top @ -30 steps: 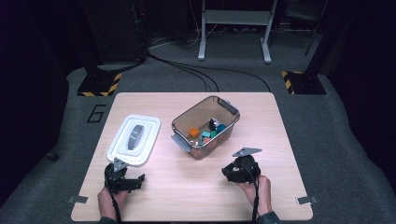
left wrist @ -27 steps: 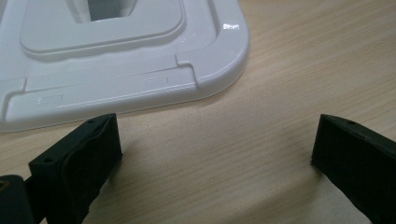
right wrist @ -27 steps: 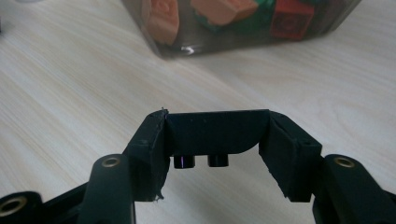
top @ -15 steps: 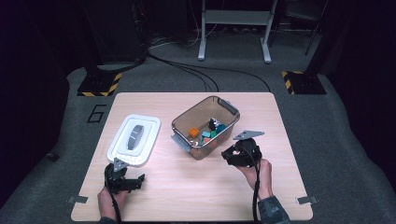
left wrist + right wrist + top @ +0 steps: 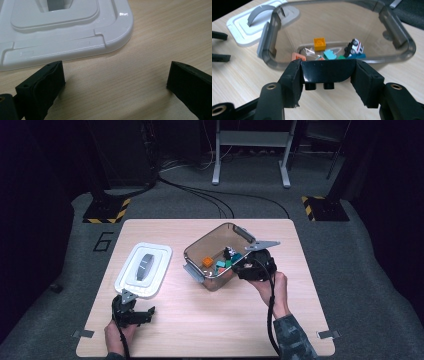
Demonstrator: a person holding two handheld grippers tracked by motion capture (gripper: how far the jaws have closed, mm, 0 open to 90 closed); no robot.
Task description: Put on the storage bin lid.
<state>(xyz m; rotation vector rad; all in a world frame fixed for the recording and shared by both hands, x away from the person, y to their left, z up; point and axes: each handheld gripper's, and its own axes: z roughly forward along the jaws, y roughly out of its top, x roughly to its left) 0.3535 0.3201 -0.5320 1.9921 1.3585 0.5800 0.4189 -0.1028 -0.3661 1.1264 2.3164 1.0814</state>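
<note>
Near edge of the desk first: left tongs sit low on the wood, jaws spread wide apart, nothing btwn them, just bare desk. In the left gripper view the white lid lies flat right ahead of the left tongs, its rounded corner just beyond the jaw tips, not touching.

Taking the clear bin as landmark: the white lid w/ its grey handle lies beside the bin, toward the person's left, close but apart. Left tongs are at the lid's near edge, well apart from the bin.

Right tongs are up at the bin's near-right rim, hand behind them, cable trailing back along the sleeve. Right gripper view: right tongs are clamped on a black brick, pads pressing both ends, two studs pointing down. Brick hangs at the near wall of the bin, outside it, just off the rim, above the desk.

Inside the bin, on its floor: orange brick toward the middle, teal pieces nearer, a small white toy car w/ black wheels tipped up beside them, a salmon-coloured piece by the near wall.

Beyond the bin: desk's far edge, then grey floor w/ black cables.
</note>
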